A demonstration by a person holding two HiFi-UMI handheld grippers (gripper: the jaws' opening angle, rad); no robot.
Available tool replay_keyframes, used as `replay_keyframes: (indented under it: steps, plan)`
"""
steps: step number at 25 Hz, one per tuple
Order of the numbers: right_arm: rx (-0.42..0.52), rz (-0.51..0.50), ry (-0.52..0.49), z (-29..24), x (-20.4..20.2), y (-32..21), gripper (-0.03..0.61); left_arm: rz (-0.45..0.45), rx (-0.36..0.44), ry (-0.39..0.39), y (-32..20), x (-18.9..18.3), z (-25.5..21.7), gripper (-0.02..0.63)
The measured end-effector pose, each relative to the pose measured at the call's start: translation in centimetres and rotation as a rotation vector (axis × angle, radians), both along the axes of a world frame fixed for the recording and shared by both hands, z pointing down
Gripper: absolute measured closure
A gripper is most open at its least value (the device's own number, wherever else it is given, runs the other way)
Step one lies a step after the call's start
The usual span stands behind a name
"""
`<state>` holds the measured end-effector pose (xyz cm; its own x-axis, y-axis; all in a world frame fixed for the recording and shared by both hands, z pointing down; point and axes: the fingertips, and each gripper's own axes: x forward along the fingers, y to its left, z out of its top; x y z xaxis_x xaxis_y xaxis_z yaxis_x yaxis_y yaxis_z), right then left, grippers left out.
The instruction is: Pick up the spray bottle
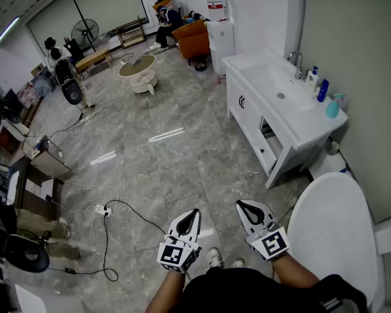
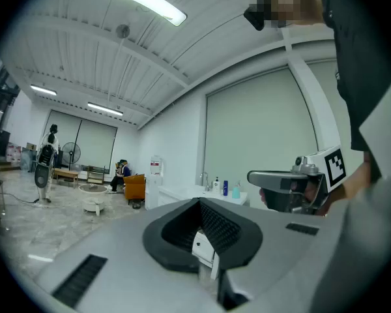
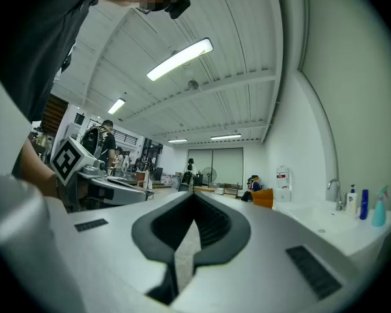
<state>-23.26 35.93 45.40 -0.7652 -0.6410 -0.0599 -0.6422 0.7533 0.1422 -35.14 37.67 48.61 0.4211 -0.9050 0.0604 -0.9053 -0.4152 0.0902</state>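
Note:
The teal spray bottle (image 1: pixel 332 105) stands upright at the near end of a white vanity counter (image 1: pixel 283 113), far ahead and to the right of both grippers. It also shows small in the left gripper view (image 2: pixel 235 191) and at the right edge of the right gripper view (image 3: pixel 378 208). My left gripper (image 1: pixel 194 214) and right gripper (image 1: pixel 242 206) are held side by side at waist height over the floor, pointing level. Both are shut with nothing between the jaws. Neither is near the bottle.
A blue bottle (image 1: pixel 322 90), a white pump bottle (image 1: pixel 313 79) and a faucet (image 1: pixel 296 64) share the counter beside a sink. A white toilet lid (image 1: pixel 332 233) is close on my right. Cables (image 1: pixel 107 208) trail over the grey tiled floor on the left. People and furniture are far off.

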Motion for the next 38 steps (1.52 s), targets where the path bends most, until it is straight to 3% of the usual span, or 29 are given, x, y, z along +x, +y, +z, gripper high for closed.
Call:
replay_keyframes:
  steps: [11, 17, 23, 24, 33, 38]
  plan:
    - [-0.005, 0.024, 0.010, 0.6, 0.1, 0.3, 0.581, 0.028, 0.023, -0.010, 0.4, 0.5, -1.3, 0.618]
    - [0.019, 0.022, -0.041, -1.3, -0.5, 0.3, 0.581, 0.029, 0.024, -0.008, 0.3, 0.1, -1.4, 0.618]
    - [0.106, 0.031, -0.081, -2.9, -1.1, 0.5, 0.572, 0.029, 0.035, -0.005, -0.2, -0.4, -1.6, 0.618]
    - [0.110, 0.036, -0.086, -3.1, -1.3, 0.5, 0.553, 0.031, 0.036, 0.000, -0.3, -0.5, -1.7, 0.618]
    - [0.119, 0.096, -0.107, -3.0, -2.1, -1.7, 0.102, 0.043, 0.047, 0.023, -1.9, -1.8, -2.0, 0.618]
    - [0.141, 0.098, -0.092, -3.3, -3.8, -2.6, -0.007, 0.056, 0.053, 0.031, -3.2, -3.1, -2.2, 0.618]
